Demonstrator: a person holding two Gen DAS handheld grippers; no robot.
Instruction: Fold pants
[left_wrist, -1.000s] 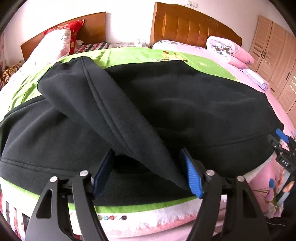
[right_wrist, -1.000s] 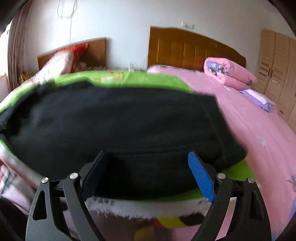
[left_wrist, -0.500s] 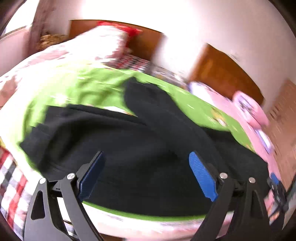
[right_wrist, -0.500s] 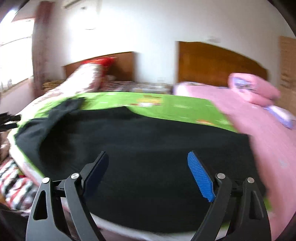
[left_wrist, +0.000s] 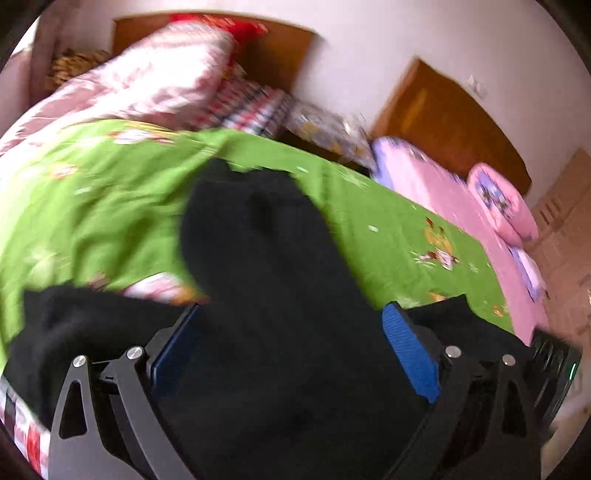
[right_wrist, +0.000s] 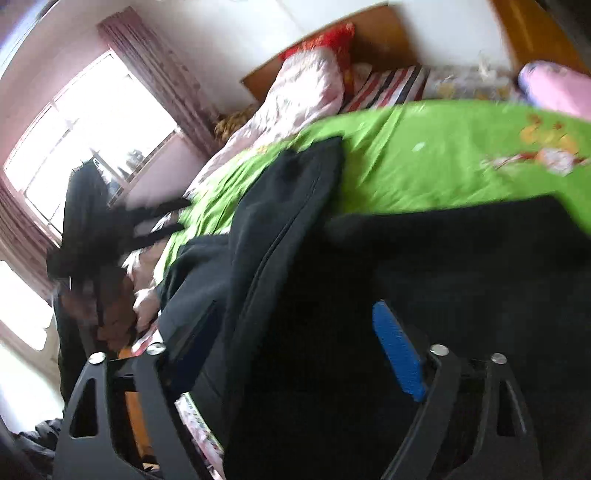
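Note:
Black fleece pants (left_wrist: 266, 258) lie spread on a green sheet (left_wrist: 92, 206) over the bed, one leg folded back and running up toward the headboards. My left gripper (left_wrist: 291, 343) hovers open just above the dark fabric, jaws wide apart, holding nothing. In the right wrist view the pants (right_wrist: 369, 280) fill the lower frame, the folded leg reaching up left. My right gripper (right_wrist: 295, 339) is open over them and empty. The left gripper (right_wrist: 88, 221) shows as a dark blurred shape at the far left.
A pink floral quilt (left_wrist: 140, 85) and a red pillow (right_wrist: 325, 40) lie at the head of the left bed. A rolled pink blanket (left_wrist: 506, 206) sits on the pink bed. Wooden headboards (left_wrist: 443, 122), a wardrobe (left_wrist: 569, 206) and a bright window (right_wrist: 85, 129) surround the beds.
Both views have swung left and tilted, with blur. The left gripper has moved over the folded leg, farther onto the pants. The right gripper has turned toward the window side. Both stay open.

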